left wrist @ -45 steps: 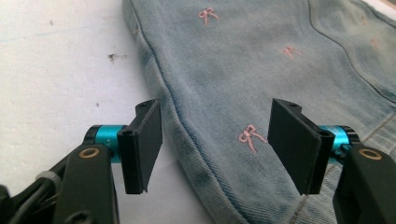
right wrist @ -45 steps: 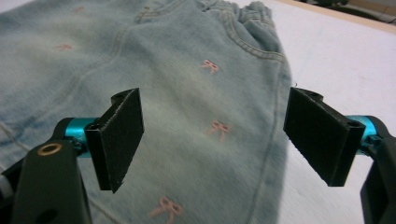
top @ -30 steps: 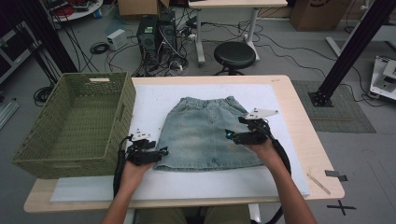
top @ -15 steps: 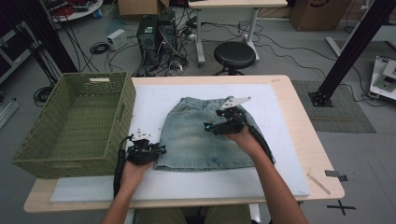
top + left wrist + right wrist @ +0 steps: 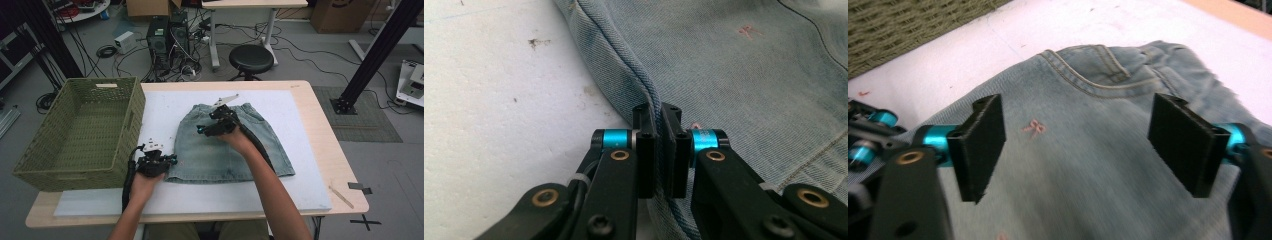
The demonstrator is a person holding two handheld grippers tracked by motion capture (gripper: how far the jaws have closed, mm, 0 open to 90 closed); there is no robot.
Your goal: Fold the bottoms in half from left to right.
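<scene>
A light-blue denim skirt point(image 5: 200, 155) lies flat on the white board, waistband at the far side. My left gripper point(image 5: 172, 160) sits at the skirt's near left corner. Its jaws have just been closing and are now shut on the skirt's side seam point(image 5: 658, 112), which runs up between the pads. My right gripper point(image 5: 202, 131) hovers over the left middle of the skirt point(image 5: 1088, 100), tips pointing left. It is open point(image 5: 1088, 145), with only flat denim below the wide-apart pads point(image 5: 979, 142).
A green woven basket point(image 5: 135, 115) stands at the left of the table, close to the skirt's left side; its wall point(image 5: 908, 25) is in the right gripper view. The white board point(image 5: 305, 150) covers most of the wooden table point(image 5: 345, 165). The left gripper point(image 5: 868, 135) shows at that view's left edge.
My right gripper has moved left across the skirt, from its right side to its left middle. The left hand has stayed at the skirt's near left corner.
</scene>
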